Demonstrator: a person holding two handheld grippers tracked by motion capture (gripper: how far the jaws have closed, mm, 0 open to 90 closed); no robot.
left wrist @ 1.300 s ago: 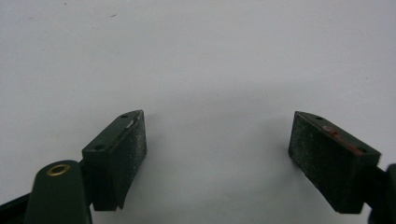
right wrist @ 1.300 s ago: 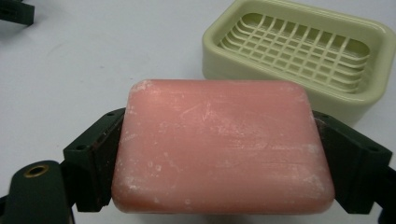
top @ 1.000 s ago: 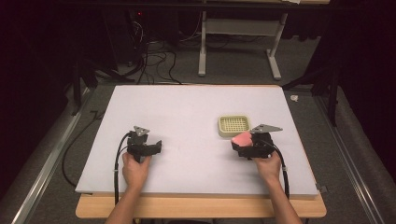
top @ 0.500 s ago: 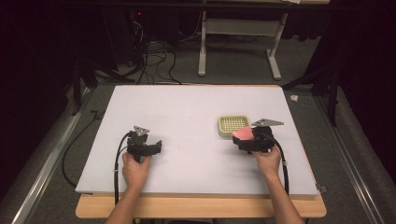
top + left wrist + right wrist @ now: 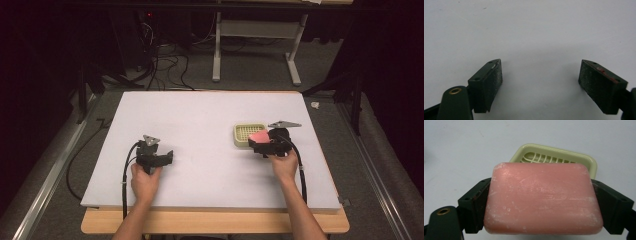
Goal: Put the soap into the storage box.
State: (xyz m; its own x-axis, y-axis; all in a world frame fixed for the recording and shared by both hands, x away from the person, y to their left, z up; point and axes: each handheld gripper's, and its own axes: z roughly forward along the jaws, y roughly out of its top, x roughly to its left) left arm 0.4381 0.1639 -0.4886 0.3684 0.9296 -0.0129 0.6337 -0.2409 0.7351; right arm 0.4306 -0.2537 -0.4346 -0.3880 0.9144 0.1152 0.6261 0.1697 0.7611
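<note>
Two grippers: held over a white table, one in each hand.
Left gripper: jaws spread wide, nothing held between them; bare table surface is seen beneath.
Right gripper: jaws clamped on the short ends of a pink soap bar.
Soap dish: pale yellow-green, slotted grid inside, no contents seen; positioned just behind the soap bar.
Soap bar location: held at the dish's near edge, right half of the table.

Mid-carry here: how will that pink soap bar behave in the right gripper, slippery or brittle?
The pink soap bar looks stiff, spanning the right gripper without sagging. Its chalky, scuffed, dry-looking surface suggests decent grip for now. Rounded edges may let it twist, so set it gently into the yellow soap dish.
</note>
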